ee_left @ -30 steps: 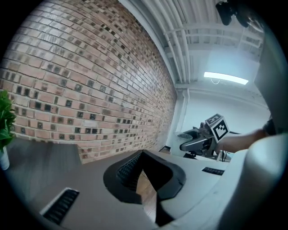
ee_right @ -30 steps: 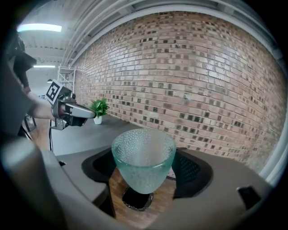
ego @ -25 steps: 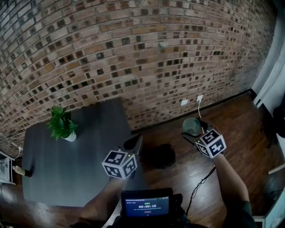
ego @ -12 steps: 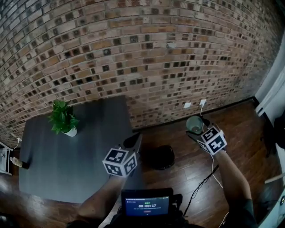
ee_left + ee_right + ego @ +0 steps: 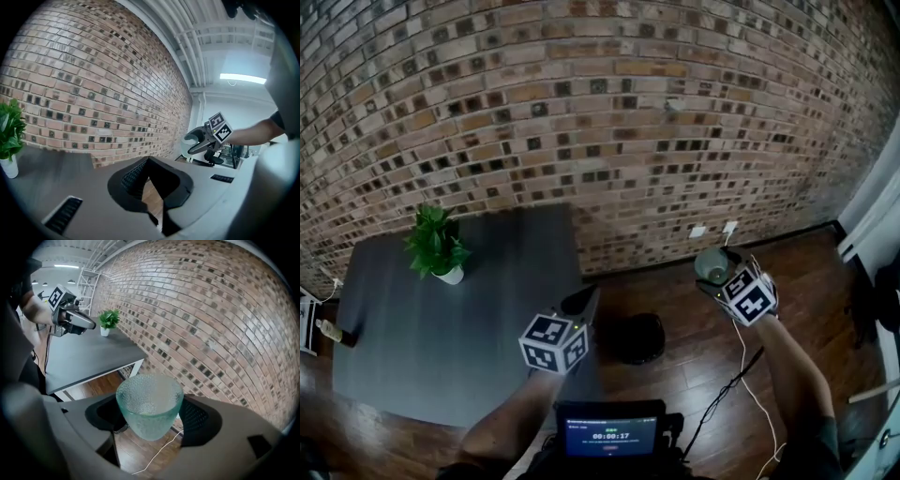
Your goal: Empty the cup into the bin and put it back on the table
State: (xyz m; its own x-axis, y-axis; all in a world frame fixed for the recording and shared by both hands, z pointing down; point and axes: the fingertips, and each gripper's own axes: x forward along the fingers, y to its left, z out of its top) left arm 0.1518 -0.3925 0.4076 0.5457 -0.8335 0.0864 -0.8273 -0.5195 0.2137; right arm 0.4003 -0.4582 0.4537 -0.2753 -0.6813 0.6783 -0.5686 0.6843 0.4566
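A pale green dimpled glass cup [image 5: 149,404] stands upright between the jaws of my right gripper [image 5: 149,414], which is shut on it. In the head view the cup [image 5: 710,263] and right gripper [image 5: 724,274] hang over the wooden floor, to the right of the black round bin [image 5: 636,336]. Whether anything lies in the cup I cannot tell. My left gripper [image 5: 581,300] is shut and holds nothing, level beside the table's right edge, just left of the bin. The left gripper view shows its closed jaws [image 5: 149,161] and, beyond them, the cup [image 5: 192,138].
A dark grey table [image 5: 441,328] stands at the left with a small potted plant [image 5: 436,246] near the brick wall. A white cable [image 5: 741,366] runs across the floor from a wall socket [image 5: 729,227]. A small screen [image 5: 611,433] sits at the bottom.
The right gripper has drifted a little to the right with the cup and rolled slightly. The left gripper has hardly moved. The head view has shifted slightly.
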